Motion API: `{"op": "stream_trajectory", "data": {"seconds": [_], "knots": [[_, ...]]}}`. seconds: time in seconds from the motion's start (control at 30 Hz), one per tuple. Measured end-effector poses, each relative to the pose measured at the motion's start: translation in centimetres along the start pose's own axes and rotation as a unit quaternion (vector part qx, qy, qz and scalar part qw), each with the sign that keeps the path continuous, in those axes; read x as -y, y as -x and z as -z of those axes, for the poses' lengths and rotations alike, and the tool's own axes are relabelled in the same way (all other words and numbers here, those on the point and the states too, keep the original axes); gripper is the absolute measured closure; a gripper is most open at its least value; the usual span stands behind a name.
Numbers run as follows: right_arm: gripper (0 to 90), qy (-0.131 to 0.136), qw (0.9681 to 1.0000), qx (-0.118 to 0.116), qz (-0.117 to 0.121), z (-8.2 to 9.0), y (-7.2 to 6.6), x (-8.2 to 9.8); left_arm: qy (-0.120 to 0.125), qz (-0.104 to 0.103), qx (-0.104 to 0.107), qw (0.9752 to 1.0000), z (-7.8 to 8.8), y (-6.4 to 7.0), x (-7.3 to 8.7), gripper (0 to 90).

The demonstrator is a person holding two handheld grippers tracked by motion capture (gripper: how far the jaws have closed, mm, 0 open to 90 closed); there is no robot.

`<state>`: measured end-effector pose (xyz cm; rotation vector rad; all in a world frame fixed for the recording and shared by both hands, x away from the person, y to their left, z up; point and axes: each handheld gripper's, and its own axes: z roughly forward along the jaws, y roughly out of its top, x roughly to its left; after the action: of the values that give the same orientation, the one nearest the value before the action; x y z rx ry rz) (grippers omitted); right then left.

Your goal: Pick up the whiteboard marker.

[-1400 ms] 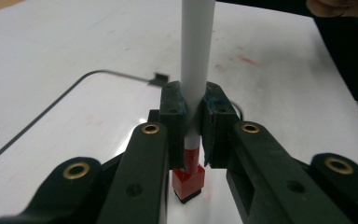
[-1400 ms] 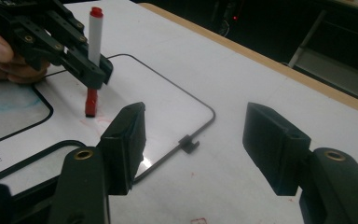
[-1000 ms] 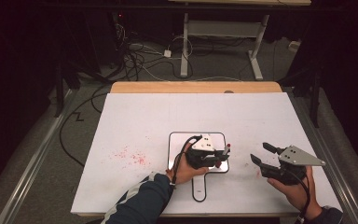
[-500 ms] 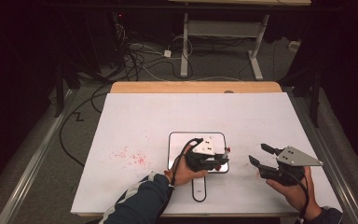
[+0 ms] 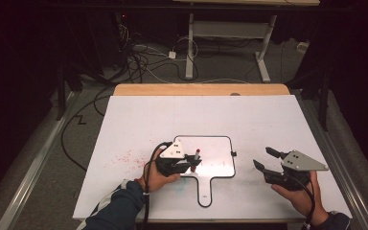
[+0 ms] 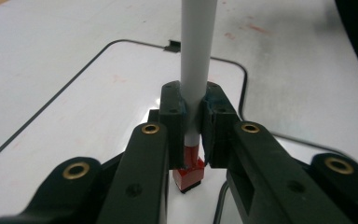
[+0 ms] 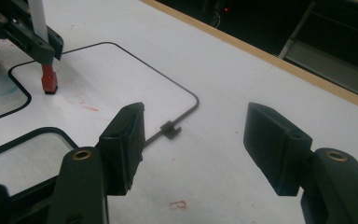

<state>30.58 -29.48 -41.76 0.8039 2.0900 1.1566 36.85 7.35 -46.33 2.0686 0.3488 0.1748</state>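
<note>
Work in hand: the left hand-held gripper (image 5: 181,163) stands a marker (image 6: 195,74) on a small whiteboard (image 5: 220,143) that lies on the worktop (image 5: 139,120), so this looks like drawing or wiping with the marker.
Left hand-held gripper: pinched tight on the marker's white barrel, with the red end down at the board.
Right hand-held gripper (image 5: 268,163): spread with nothing between its jaws, held above the worktop to the right of the whiteboard and apart from it.
Marker place: upright over the left part of the whiteboard, near its lower edge.
Done: faint red strokes (image 7: 81,100) lie on the board just beside the red end; red specks (image 5: 124,155) also mark the worktop to the left of the board.
Left: I judge more strokes are to come; no finished figure can be read.
Left gripper view: shows the pinch close up, both pads flat against the barrel.
Right gripper view: shows the red strokes and a small clip (image 7: 170,129) on the board's edge.
High view: shows both hands and the board's handle; the strokes are too faint there, perhaps washed out by glare.
</note>
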Motion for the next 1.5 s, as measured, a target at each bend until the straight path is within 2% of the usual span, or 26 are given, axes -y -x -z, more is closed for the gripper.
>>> {"op": "stream_trajectory", "data": {"seconds": [0.03,0.17,0.37,0.43,0.5,0.63,0.8,0.97,1.03,1.33,1.4,1.5], "knots": [[39.4,0.0,1.0,-0.001,0.0,0.0,0.0,0.0,0.0,0.003,-0.013,0.9999,1.0,-0.3,0.6,78.9],[39.5,-0.003,1.0,0.0,0.003,-0.1,0.0,0.0,0.01,0.018,-0.026,0.9994,2.0,-1.3,1.5,78.9],[39.4,-0.001,1.0,0.001,0.004,-0.1,-0.1,-0.1,0.025,0.035,-0.043,0.9982,2.7,-2.6,2.3,78.9],[39.4,-0.003,1.0,0.0,0.004,-0.1,0.0,0.0,0.026,0.038,-0.042,0.998,2.3,-2.6,2.1,78.9],[39.4,-0.004,1.0,-0.001,0.004,-0.1,0.0,0.0,0.028,0.038,-0.03,0.9985,1.6,-2.5,1.7,78.9],[39.4,-0.002,1.0,-0.001,0.005,-0.1,0.0,-0.1,0.023,0.022,-0.007,0.9995,-0.4,-1.6,0.3,78.9],[39.3,-0.003,1.0,-0.003,0.005,-0.1,0.0,0.0,0.017,0.008,0.003,0.9998,-2.3,-0.8,-1.0,78.9],[39.4,-0.003,1.0,-0.002,0.004,0.0,0.0,0.1,0.012,-0.005,0.006,0.9999,-3.4,-0.8,-1.8,78.9],[39.4,-0.004,1.0,-0.002,0.005,0.0,0.0,0.1,0.007,-0.007,0.0,0.9999,-3.4,-1.1,-2.0,78.9],[39.4,-0.006,1.0,0.004,0.001,0.1,0.2,0.2,0.017,0.036,-0.017,0.9991,-0.2,-2.9,0.2,78.9],[39.4,-0.006,1.0,0.006,0.001,0.2,0.2,0.1,0.02,0.041,-0.017,0.9988,-0.2,-2.9,0.3,78.9],[39.4,-0.007,1.0,0.005,0.003,0.2,0.1,0.0,0.019,0.032,-0.006,0.9993,-1.2,-2.2,-0.3,78.9]]}}
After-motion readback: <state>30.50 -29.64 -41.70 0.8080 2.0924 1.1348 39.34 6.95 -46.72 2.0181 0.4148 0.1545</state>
